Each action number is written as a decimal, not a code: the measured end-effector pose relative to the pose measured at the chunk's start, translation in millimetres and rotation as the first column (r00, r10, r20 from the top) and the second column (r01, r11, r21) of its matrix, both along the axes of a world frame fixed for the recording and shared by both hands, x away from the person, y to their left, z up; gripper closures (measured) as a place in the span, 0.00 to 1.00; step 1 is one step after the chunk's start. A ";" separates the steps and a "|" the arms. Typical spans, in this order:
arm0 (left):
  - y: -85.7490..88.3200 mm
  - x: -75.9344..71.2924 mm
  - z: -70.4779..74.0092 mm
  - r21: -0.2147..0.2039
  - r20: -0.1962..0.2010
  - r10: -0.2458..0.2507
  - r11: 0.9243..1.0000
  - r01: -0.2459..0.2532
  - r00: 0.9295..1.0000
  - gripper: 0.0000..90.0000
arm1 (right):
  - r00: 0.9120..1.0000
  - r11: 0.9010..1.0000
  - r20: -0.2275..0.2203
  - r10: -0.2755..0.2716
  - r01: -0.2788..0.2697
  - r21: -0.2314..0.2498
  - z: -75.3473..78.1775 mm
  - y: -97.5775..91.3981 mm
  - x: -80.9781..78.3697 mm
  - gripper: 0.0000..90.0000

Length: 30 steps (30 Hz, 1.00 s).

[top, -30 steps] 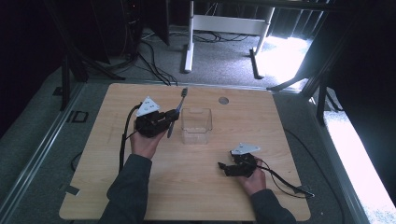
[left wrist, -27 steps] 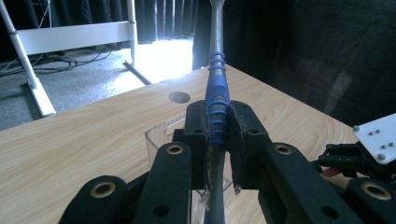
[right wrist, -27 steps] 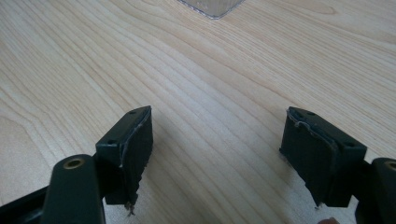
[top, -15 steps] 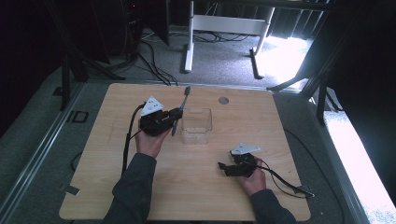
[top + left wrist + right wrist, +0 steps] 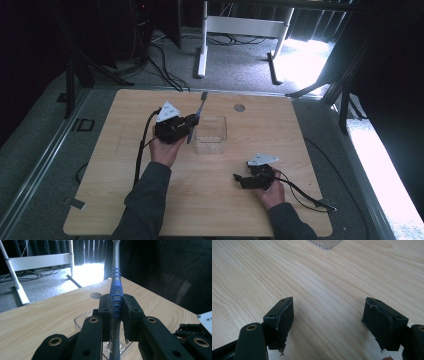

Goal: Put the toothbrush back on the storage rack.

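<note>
Dark curtains all round, with daylight spilling onto the grey floor past a white stand, and in the middle sits a pale wood table [image 5: 125, 200] with a small round hole [image 5: 239, 107] near its far edge.

The left gripper [image 5: 190, 127] is held up off the table at the left of a clear plastic box [image 5: 211, 136], jaws clamped tight on a toothbrush [image 5: 200, 107]. Seen from that gripper's own camera, the pads squeeze the blue ribbed grip of the toothbrush [image 5: 116, 298], and the grey stem runs straight up and away between them, with the lower end of the handle poking down toward the box [image 5: 82, 321] below. From above, the brush slants up and away from the person, its head out over the table beyond the box's far left corner, clear of the box.

The right gripper [image 5: 240, 180] rests low near the front right of the table, well apart from the box. Its jaws are spread wide with only bare wood grain between them, and a corner of the box [image 5: 325, 244] shows at the top of its own view.
</note>
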<state>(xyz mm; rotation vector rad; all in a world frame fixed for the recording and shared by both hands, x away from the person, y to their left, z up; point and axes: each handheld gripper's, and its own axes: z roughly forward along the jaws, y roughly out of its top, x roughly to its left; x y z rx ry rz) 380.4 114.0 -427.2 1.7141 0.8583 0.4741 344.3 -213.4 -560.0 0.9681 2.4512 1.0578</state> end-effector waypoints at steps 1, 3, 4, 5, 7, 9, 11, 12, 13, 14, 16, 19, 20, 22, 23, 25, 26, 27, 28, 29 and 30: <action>-0.4 0.5 0.4 0.001 0.002 0.000 1.000 0.000 1.000 0.87 | 1.000 1.000 0.000 0.000 0.000 0.000 0.0 0.0 0.0 0.27; -0.7 1.0 0.9 0.003 0.004 0.000 1.000 0.000 1.000 0.87 | 1.000 1.000 0.000 0.000 0.000 0.000 0.0 0.0 0.0 0.27; -1.5 2.1 1.4 0.004 0.007 -0.001 1.000 0.001 1.000 0.87 | 1.000 1.000 0.000 0.000 0.000 0.000 0.0 0.0 0.0 0.27; -1.7 2.8 1.3 0.003 0.007 0.001 1.000 -0.001 1.000 0.87 | 1.000 1.000 0.000 0.000 0.000 0.000 0.0 0.0 0.0 0.27; -2.3 4.5 0.6 -0.007 0.004 0.004 1.000 -0.004 1.000 0.87 | 1.000 1.000 0.001 0.000 0.000 0.000 0.0 0.0 0.0 0.27; -2.9 5.9 0.2 -0.004 0.004 0.007 1.000 -0.007 1.000 0.87 | 1.000 1.000 0.000 0.000 0.000 0.000 0.0 0.0 0.0 0.27; -4.0 6.9 0.4 -0.004 0.006 0.008 1.000 -0.008 1.000 0.87 | 1.000 1.000 0.000 0.000 0.000 0.000 -0.1 0.0 0.1 0.27; -4.0 6.9 0.4 -0.004 0.006 0.008 1.000 -0.008 1.000 0.87 | 1.000 1.000 0.000 0.000 0.000 0.000 -0.1 0.0 0.1 0.27; -5.2 8.1 1.3 0.000 0.007 0.007 1.000 -0.007 1.000 0.87 | 1.000 1.000 0.000 0.001 -0.001 0.000 -0.1 0.0 0.1 0.27; -5.2 8.1 1.3 0.000 0.007 0.007 1.000 -0.007 1.000 0.87 | 1.000 1.000 0.000 0.001 -0.001 0.000 0.0 0.0 0.1 0.27; -6.7 9.6 2.1 0.000 0.010 0.007 1.000 -0.007 1.000 0.87 | 1.000 1.000 0.000 0.000 0.000 0.000 0.0 0.0 0.0 0.27; -8.4 12.0 2.7 0.003 0.009 0.008 1.000 -0.008 1.000 0.87 | 1.000 1.000 0.000 0.000 0.000 -0.001 0.0 0.0 0.0 0.27; -9.1 12.8 3.0 0.001 0.010 0.008 1.000 -0.008 1.000 0.87 | 1.000 1.000 0.000 0.000 0.000 -0.001 0.0 0.0 0.0 0.27; -11.3 13.7 3.5 -0.007 0.014 0.011 1.000 -0.011 1.000 0.87 | 1.000 1.000 0.000 0.000 0.000 -0.001 0.0 0.0 0.0 0.27; -12.1 13.9 3.4 -0.009 0.016 0.011 1.000 -0.011 1.000 0.87 | 1.000 1.000 0.000 0.000 0.000 -0.001 0.0 -0.1 0.1 0.27; -13.4 14.3 3.0 -0.008 0.018 0.013 1.000 -0.012 1.000 0.87 | 1.000 1.000 0.000 0.000 0.000 -0.001 0.0 -0.1 0.1 0.27; -13.7 14.5 2.8 -0.007 0.019 0.013 1.000 -0.013 1.000 0.87 | 1.000 1.000 0.000 0.000 0.000 -0.001 0.0 0.0 0.0 0.27; -13.8 14.8 2.8 -0.006 0.019 0.013 1.000 -0.013 1.000 0.87 | 1.000 1.000 0.000 0.000 0.000 -0.001 0.1 -0.1 0.0 0.27; -14.1 15.2 2.6 -0.009 0.019 0.015 1.000 -0.015 1.000 0.87 | 1.000 1.000 0.000 0.000 0.000 -0.001 0.0 -0.1 0.0 0.27; -14.3 15.5 2.3 -0.012 0.020 0.016 1.000 -0.015 1.000 0.87 | 1.000 1.000 0.000 0.000 0.000 -0.001 0.0 0.0 0.0 0.27; -14.3 15.5 2.3 -0.012 0.020 0.016 1.000 -0.015 1.000 0.87 | 1.000 1.000 0.000 0.000 0.000 -0.001 0.0 0.0 0.0 0.27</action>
